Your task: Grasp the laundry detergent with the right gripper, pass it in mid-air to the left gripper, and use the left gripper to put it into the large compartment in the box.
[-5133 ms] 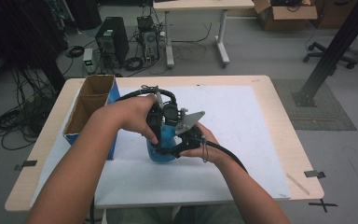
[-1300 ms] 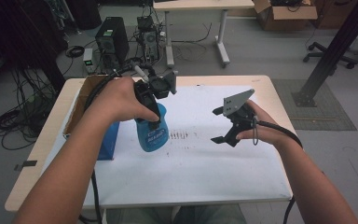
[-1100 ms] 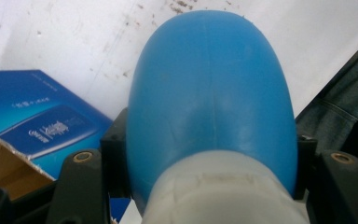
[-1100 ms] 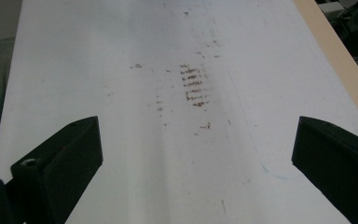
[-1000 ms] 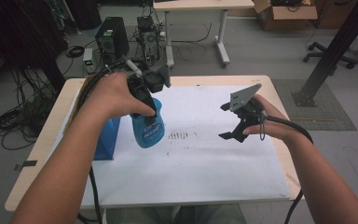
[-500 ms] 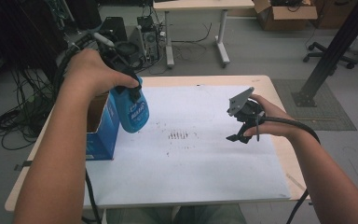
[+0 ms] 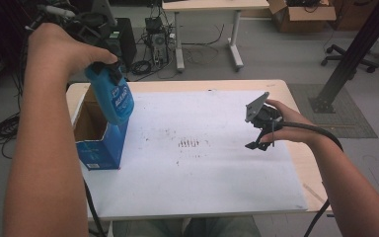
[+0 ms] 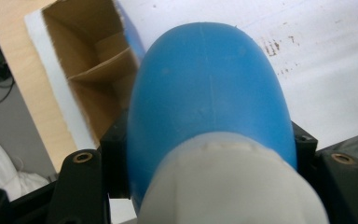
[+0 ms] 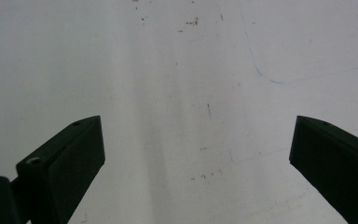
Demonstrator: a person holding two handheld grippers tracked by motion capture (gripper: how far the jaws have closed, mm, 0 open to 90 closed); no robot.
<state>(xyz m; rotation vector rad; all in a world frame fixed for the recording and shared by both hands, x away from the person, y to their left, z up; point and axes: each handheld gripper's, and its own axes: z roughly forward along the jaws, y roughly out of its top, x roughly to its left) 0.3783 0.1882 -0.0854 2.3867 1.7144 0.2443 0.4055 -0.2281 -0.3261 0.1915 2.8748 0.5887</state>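
— What's around you?

— I work at a wooden table [image 7: 296, 98] under a stained white sheet [image 7: 217, 163]; beyond it the floor holds cables and another desk.

— And at your left?

— My left gripper [image 7: 101, 66] is raised above the table's left end, its jaws clamped on the neck of a blue bottle [image 7: 112, 96]. The bottle hangs tilted in the air over an open blue carton [image 7: 98, 153] that stands at the sheet's left edge.

— Anything in that carton?

— From the high view I see just a brown inside. My left gripper view looks straight down past the bottle [image 8: 209, 102] into the carton [image 8: 88, 79]: cardboard dividers split it into compartments, and those I can see are bare.

— Your right?

— My right gripper [image 7: 257, 143] hovers low over the sheet's right half, jaws wide apart with nothing between them. Its own view shows the speckled white sheet [image 9: 191, 84] between both black jaws.
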